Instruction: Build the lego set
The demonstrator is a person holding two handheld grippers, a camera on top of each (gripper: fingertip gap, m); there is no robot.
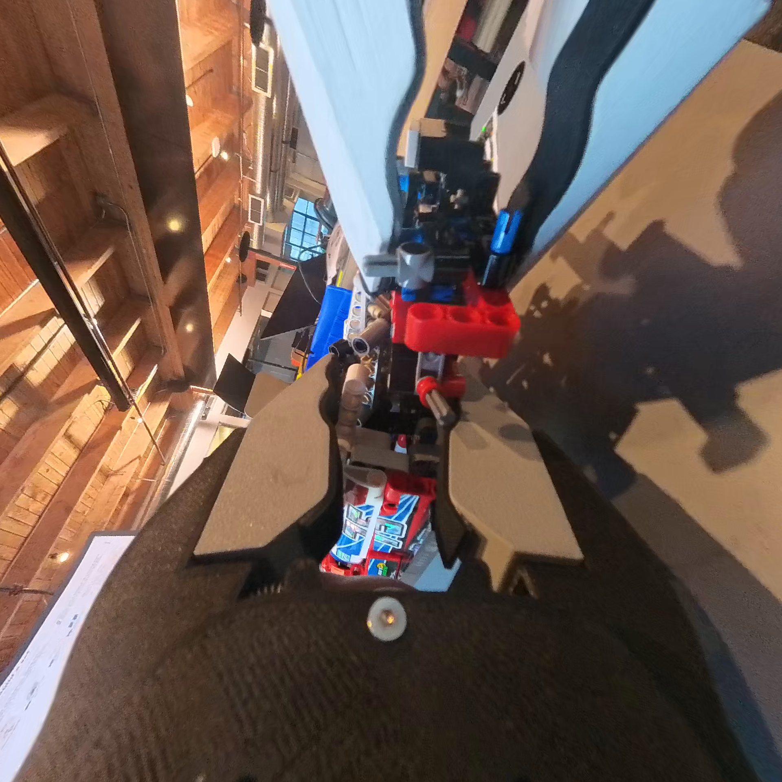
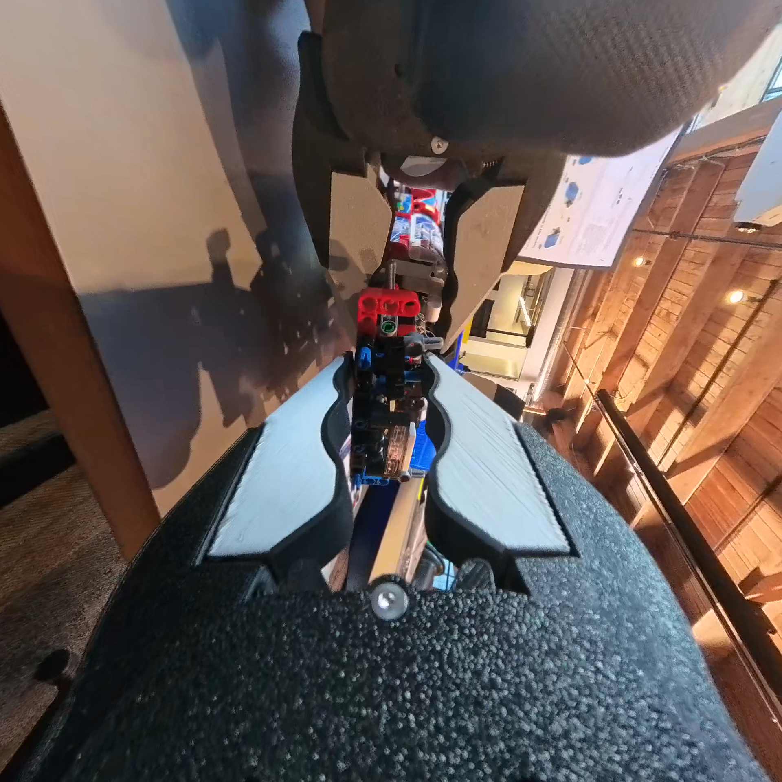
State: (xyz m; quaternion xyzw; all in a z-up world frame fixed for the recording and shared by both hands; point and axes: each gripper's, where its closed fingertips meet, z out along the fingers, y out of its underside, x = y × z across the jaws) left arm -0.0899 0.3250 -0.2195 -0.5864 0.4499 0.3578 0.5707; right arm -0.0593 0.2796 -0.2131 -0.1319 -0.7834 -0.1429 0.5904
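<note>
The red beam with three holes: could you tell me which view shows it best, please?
The left wrist view: the red beam sits large, near mid-frame, its three holes plain. The right wrist view shows it smaller and farther off, beyond the right gripper.

Glossy plastic lego model [image 1: 457,326], matt tan claw pads [image 1: 279,465], rough wooden beams [image 2: 698,347]
</note>
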